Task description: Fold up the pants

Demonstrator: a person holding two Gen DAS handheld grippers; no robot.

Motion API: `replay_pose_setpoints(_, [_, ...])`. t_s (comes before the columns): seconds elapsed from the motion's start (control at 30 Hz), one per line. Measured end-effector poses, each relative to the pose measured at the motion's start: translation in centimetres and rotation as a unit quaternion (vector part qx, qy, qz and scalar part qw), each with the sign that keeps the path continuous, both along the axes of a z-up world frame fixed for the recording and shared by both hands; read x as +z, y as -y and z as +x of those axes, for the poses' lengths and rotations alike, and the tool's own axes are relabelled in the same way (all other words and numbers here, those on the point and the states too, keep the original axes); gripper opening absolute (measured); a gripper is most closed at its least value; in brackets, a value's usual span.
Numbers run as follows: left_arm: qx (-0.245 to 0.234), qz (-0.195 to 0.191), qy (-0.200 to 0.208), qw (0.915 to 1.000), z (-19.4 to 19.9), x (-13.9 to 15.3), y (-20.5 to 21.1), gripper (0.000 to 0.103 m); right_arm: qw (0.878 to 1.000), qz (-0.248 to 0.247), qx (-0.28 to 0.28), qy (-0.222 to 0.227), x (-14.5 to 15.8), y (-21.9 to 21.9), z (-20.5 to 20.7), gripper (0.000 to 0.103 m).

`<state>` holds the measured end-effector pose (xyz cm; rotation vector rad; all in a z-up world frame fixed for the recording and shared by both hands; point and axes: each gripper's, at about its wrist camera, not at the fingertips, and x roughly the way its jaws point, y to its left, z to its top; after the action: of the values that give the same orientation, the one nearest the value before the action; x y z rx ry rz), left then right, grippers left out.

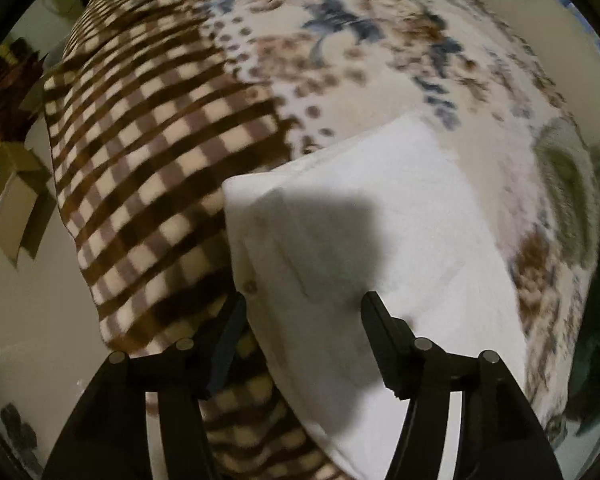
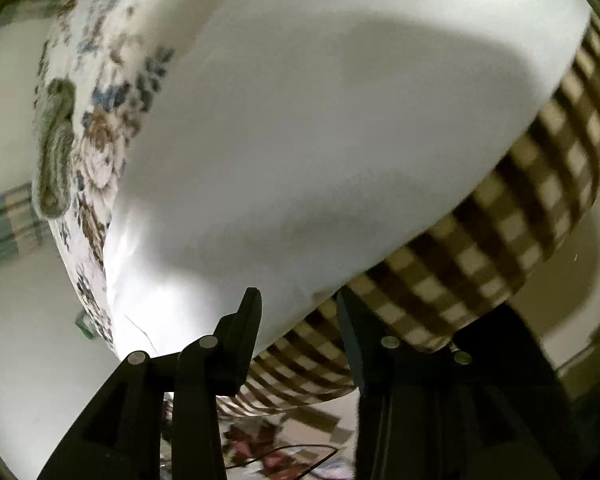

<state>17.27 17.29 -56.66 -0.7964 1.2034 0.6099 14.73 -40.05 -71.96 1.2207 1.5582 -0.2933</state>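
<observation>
The white pants (image 1: 364,216) lie folded as a flat slab on the bed, with a small button near their left edge. My left gripper (image 1: 302,308) is open and hovers just above the pants' near left corner, holding nothing. In the right wrist view the pants (image 2: 320,140) fill most of the frame. My right gripper (image 2: 296,304) is open at the pants' near edge, where white cloth meets the checked blanket; nothing is between the fingers.
A brown-and-cream checked blanket (image 1: 152,160) covers the bed's left part and a floral sheet (image 1: 360,40) the rest. A knitted greenish item (image 1: 560,168) lies at the right. Cardboard boxes (image 1: 12,200) stand on the floor beside the bed.
</observation>
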Motion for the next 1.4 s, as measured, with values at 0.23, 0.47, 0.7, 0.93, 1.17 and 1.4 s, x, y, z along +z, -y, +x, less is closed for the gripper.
replay_pose_setpoints(0.23, [-0.024,0.042,0.023,0.9985,0.3,1.1,0.7,0.02,0.999,-0.028,-0.023,0.013,0.0,-1.0,-0.9,0.003])
replay_pose_setpoints(0.47, [-0.042,0.037,0.008,0.9984,0.0,1.5,-0.4,0.016,0.999,-0.047,0.023,0.015,1.8,-1.5,-0.4,0.002])
replay_pose_setpoints(0.7, [-0.111,0.079,-0.018,0.9905,1.1,3.2,1.5,0.019,1.0,-0.003,0.027,0.007,-0.6,-0.4,-0.6,0.008])
replay_pose_setpoints(0.93, [-0.241,0.154,-0.02,0.9579,2.4,7.4,11.9,0.085,0.996,-0.05,0.007,0.068,3.1,5.6,-3.4,0.057])
replay_pose_setpoints(1.17, [-0.385,0.087,-0.013,0.9189,5.2,4.8,27.2,0.086,0.973,-0.137,-0.162,0.092,3.6,19.2,-9.0,0.065])
replay_pose_setpoints(1.4, [-0.499,0.054,-0.046,0.8634,4.9,-1.5,40.8,0.086,0.944,-0.096,-0.282,0.145,-2.0,26.2,-9.7,0.058])
